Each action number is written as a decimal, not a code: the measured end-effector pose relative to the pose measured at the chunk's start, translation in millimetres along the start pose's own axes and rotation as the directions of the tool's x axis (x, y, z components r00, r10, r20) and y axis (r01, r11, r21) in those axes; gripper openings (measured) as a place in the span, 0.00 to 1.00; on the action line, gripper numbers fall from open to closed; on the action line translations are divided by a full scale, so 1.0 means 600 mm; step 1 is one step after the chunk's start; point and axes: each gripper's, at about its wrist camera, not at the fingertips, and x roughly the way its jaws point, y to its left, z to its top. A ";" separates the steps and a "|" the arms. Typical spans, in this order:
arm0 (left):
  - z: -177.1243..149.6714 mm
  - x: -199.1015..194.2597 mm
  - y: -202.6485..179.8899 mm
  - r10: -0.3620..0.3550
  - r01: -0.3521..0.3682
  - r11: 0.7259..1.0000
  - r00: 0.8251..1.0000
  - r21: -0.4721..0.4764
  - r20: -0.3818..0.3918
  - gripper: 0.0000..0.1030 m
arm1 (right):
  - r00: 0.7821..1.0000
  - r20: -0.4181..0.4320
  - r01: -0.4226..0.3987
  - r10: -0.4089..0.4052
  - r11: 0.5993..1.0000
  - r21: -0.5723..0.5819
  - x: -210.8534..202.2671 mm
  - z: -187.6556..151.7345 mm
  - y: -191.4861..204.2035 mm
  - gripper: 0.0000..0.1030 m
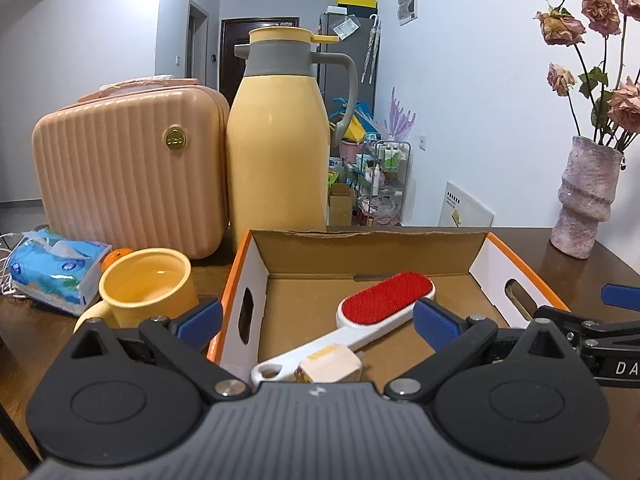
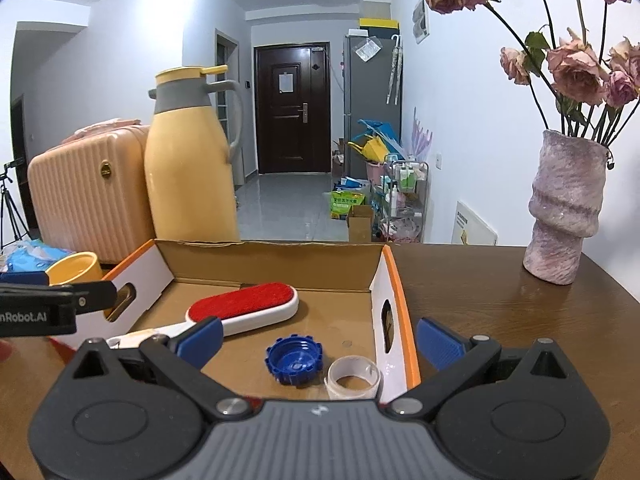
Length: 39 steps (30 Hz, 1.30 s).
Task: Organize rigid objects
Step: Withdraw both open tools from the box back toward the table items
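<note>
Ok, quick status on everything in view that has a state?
left gripper: open, empty
right gripper: open, empty
cardboard box: open-topped
lint brush: lying in box, red pad up
blue cap: in box, hollow side up
tape roll: lying flat in box
yellow mug: upright, outside box
thermos: upright, lid on

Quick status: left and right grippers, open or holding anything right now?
Left gripper: open, holding nothing, over the box.
Right gripper: open, holding nothing.
</note>
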 end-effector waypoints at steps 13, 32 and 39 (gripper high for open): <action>-0.046 -0.053 0.005 0.002 -0.002 1.000 1.000 -0.005 -0.011 1.00 | 0.999 0.037 0.005 -0.005 1.000 -0.024 -0.055 -0.042 0.017 1.00; -0.108 -0.138 -0.004 0.006 -0.006 1.000 1.000 0.001 -0.011 1.00 | 0.999 0.039 -0.007 0.007 1.000 -0.018 -0.141 -0.111 0.024 1.00; -0.136 -0.167 -0.003 -0.003 0.003 1.000 1.000 0.000 -0.028 1.00 | 1.000 0.021 0.001 -0.001 1.000 -0.031 -0.162 -0.144 0.029 1.00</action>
